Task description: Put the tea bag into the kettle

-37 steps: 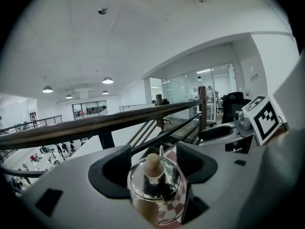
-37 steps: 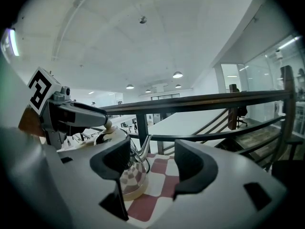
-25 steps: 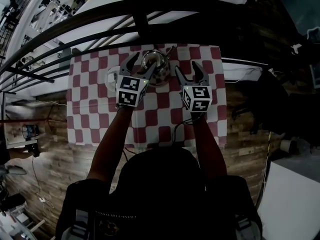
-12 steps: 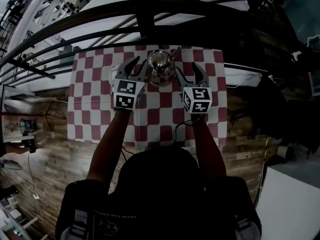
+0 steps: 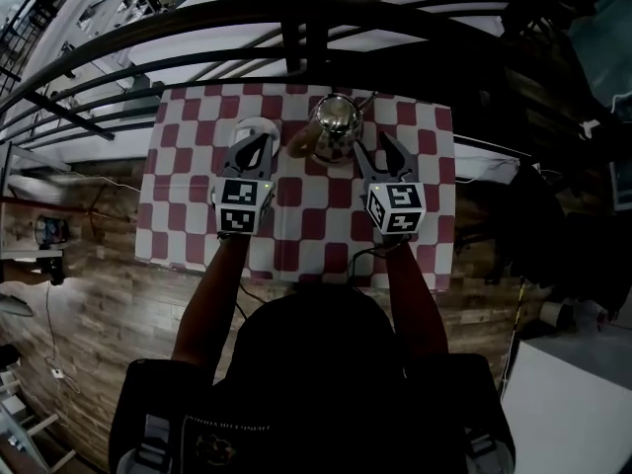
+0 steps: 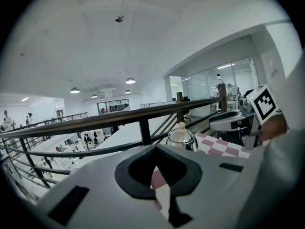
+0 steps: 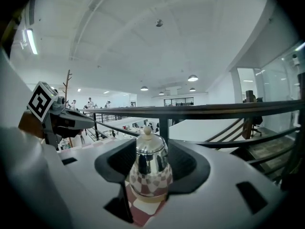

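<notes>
Left gripper: your fingers are pressed together, with the tips over the white saucer on the checked cloth. Only cloth shows through the slit between them. I can make out no tea bag at the pads or on the saucer, so I cannot tell whether you hold it.

Right gripper: your fingers are spread and have just been closing. The kettle is framed in the gap but stands just ahead of the tips, and neither pad touches it. From the left fingers it lies ahead and off to the right, near but apart. Its lid is on, knob up. Past both sets of tips, beyond the kettle, runs the dark railing.

Step, as I judge it: pickup of the bag at the saucer, with the kettle not yet opened.

Next move calls for:
- Confirm the left pinch actually holds something.
- Get the lid off; the right fingers are nearest.
- Carry the left tips across over the mouth and release.
</notes>
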Tool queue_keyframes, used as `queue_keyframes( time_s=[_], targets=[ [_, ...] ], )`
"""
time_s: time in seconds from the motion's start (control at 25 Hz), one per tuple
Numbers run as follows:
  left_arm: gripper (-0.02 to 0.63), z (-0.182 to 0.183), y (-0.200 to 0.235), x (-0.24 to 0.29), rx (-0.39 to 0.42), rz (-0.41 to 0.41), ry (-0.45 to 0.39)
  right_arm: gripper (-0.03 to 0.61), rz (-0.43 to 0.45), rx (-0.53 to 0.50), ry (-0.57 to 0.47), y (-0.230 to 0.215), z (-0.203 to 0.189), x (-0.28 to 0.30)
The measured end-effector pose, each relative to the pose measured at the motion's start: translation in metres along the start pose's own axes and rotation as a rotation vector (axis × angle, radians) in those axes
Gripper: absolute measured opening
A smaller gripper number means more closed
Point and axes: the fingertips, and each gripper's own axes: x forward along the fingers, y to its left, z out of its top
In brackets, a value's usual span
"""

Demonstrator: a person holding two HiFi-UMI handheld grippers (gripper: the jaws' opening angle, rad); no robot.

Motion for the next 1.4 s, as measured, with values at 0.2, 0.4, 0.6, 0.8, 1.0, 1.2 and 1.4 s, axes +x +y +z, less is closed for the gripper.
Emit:
queue_keyframes(
  time_s=[0.2, 0.4, 0.6, 0.8, 1.0, 1.2, 1.4],
  targets=[
    [0.003, -0.004, 0.006, -0.029, -0.021, 0.008, -0.01, 0.015, 0.034, -0.054, -0.014, 0.024, 0.004, -0.011],
    [0.003, -0.013, 0.012, -0.056, -0.04, 0.016, -0.019, 0.014, 0.055, -0.058, -0.01, 0.044, 0.001, -0.022],
    [0.003, -0.02, 0.008, -0.089, -0.057, 0.0, -0.035, 0.014, 0.092, -0.065, -0.022, 0.066, 0.004, -0.048],
    [0.003, -0.04, 0.002, -0.132, -0.068, 0.01, -0.034, 0.014, 0.162, -0.028, -0.063, 0.087, 0.009, -0.095],
    [0.003, -0.075, -0.003, -0.165, -0.129, 0.035, -0.003, 0.015, 0.183, 0.03, -0.05, 0.105, 0.007, -0.135],
    [0.003, -0.1, -0.025, -0.184, -0.156, 0.014, 0.041, 0.014, 0.222, 0.039, -0.035, 0.128, 0.003, -0.153],
    [0.003, -0.1, -0.038, -0.189, -0.139, 0.004, 0.044, 0.014, 0.269, 0.024, -0.03, 0.144, 0.001, -0.159]
  ],
)
